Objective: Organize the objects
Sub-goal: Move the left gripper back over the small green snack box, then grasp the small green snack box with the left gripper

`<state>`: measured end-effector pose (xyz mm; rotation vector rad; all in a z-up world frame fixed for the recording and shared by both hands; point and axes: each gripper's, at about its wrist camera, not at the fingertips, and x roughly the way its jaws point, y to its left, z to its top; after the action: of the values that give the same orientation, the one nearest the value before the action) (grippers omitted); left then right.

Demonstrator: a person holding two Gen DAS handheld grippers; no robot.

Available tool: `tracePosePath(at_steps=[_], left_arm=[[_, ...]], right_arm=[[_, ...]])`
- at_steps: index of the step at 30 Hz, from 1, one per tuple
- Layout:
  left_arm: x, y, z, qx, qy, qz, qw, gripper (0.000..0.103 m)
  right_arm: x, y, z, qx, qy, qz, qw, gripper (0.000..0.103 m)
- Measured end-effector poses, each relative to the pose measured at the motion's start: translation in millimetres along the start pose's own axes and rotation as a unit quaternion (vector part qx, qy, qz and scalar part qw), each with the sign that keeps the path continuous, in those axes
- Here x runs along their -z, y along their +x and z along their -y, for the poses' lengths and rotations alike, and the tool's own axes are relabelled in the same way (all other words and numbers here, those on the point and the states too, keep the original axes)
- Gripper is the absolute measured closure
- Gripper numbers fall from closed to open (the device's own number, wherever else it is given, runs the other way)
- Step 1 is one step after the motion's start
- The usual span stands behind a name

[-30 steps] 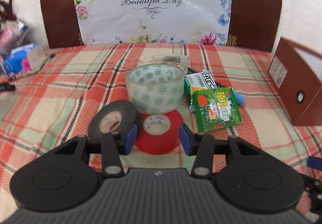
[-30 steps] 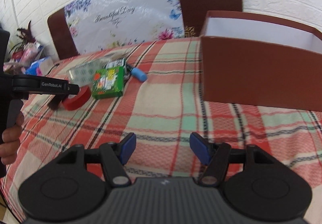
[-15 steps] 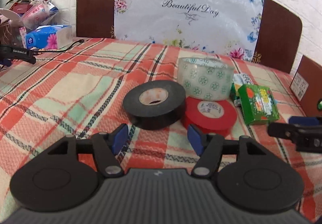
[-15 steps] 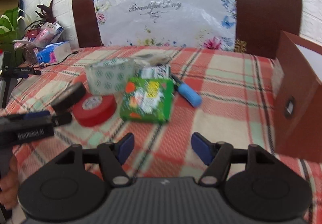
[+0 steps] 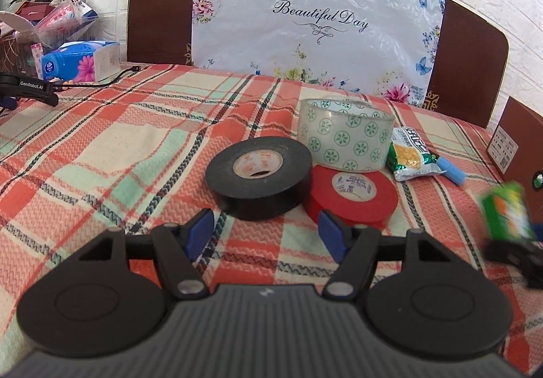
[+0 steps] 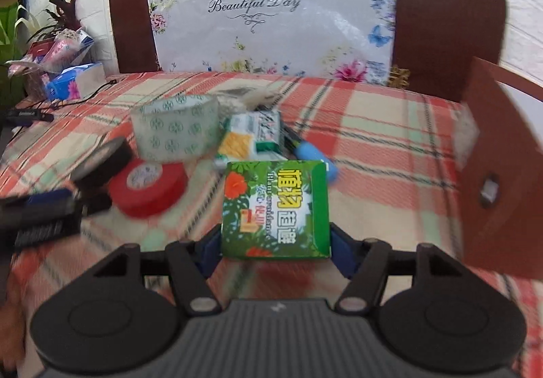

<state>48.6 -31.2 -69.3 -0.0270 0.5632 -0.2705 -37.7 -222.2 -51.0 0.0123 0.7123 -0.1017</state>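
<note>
My right gripper (image 6: 275, 250) is shut on a green box (image 6: 276, 208) and holds it above the plaid cloth; the box shows blurred in the left wrist view (image 5: 507, 213). My left gripper (image 5: 266, 235) is open and empty, just in front of a black tape roll (image 5: 259, 172). A red tape roll (image 5: 353, 196) lies against it, and a clear patterned tape roll (image 5: 344, 140) stands behind. A green-and-white packet (image 5: 410, 154) and a blue-capped pen (image 5: 451, 169) lie to the right.
A brown box (image 6: 499, 171) stands open at the right edge. A chair back with a floral cover (image 5: 315, 28) rises behind the table. A tissue pack (image 5: 81, 60), a cable and another black device (image 5: 27, 87) lie at the far left.
My right gripper closed on the green box and lifted it off the cloth. My left gripper drew slightly closer to the black tape roll.
</note>
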Motion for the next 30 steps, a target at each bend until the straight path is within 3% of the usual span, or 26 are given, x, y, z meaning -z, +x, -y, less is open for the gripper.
tracePosePath(at_steps=[4, 7, 8, 10, 12, 15, 18, 22, 25, 26, 27, 28, 30], left_arm=[[-0.8, -7.6, 12.3, -0.010, 0.025, -0.014, 0.9995, 0.034], [-3.3, -27.3, 41.5, 0.072, 0.031, -0.041, 0.9961, 0.034], [-4.6, -33.4, 61.3, 0.104, 0.051, -0.055, 0.9917, 0.034], [-6.7, -43.7, 103.1, 0.174, 0.082, -0.086, 0.9775, 0.034], [-5.2, -50.5, 142.4, 0.252, 0.088, -0.130, 0.9549, 0.034], [4.3, -52.7, 193.7, 0.310, 0.100, -0.198, 0.9245, 0.034], [12.1, -46.9, 226.0, 0.327, 0.111, -0.243, 0.9065, 0.034], [14.7, -35.2, 253.2, 0.307, 0.137, -0.242, 0.9100, 0.034], [20.8, -26.1, 268.0, 0.307, 0.154, -0.256, 0.9034, 0.035], [23.4, -24.2, 270.6, 0.307, 0.158, -0.260, 0.9017, 0.037], [25.1, -25.6, 271.6, 0.313, 0.158, -0.252, 0.9021, 0.045], [23.4, -28.7, 275.5, 0.330, 0.163, -0.254, 0.8946, 0.054], [18.5, -35.3, 285.3, 0.328, 0.172, -0.260, 0.8915, 0.055]], right_arm=[[47.2, -54.8, 40.1, 0.067, -0.030, -0.006, 0.997, 0.040], [77.6, -90.7, 75.3, 0.106, 0.005, -0.010, 0.994, 0.033], [84.3, -100.8, 86.5, 0.111, 0.031, -0.007, 0.993, 0.025], [92.6, -115.8, 103.0, 0.106, 0.070, 0.000, 0.992, 0.023], [96.8, -122.1, 108.4, 0.109, 0.073, 0.016, 0.991, 0.023], [100.6, -122.1, 107.9, 0.101, 0.059, 0.030, 0.993, 0.023], [102.2, -120.7, 105.1, 0.094, 0.029, 0.040, 0.994, 0.021], [99.7, -112.5, 115.5, 0.084, 0.037, 0.028, 0.995, 0.021], [103.1, -110.6, 120.8, 0.062, 0.049, 0.029, 0.996, 0.023], [104.8, -108.0, 121.4, 0.057, 0.049, 0.026, 0.997, 0.028], [106.8, -106.2, 121.6, 0.054, 0.048, 0.029, 0.997, 0.031], [107.4, -106.1, 121.1, 0.052, 0.044, 0.036, 0.997, 0.034], [107.3, -107.2, 122.4, 0.052, 0.043, 0.044, 0.997, 0.041]])
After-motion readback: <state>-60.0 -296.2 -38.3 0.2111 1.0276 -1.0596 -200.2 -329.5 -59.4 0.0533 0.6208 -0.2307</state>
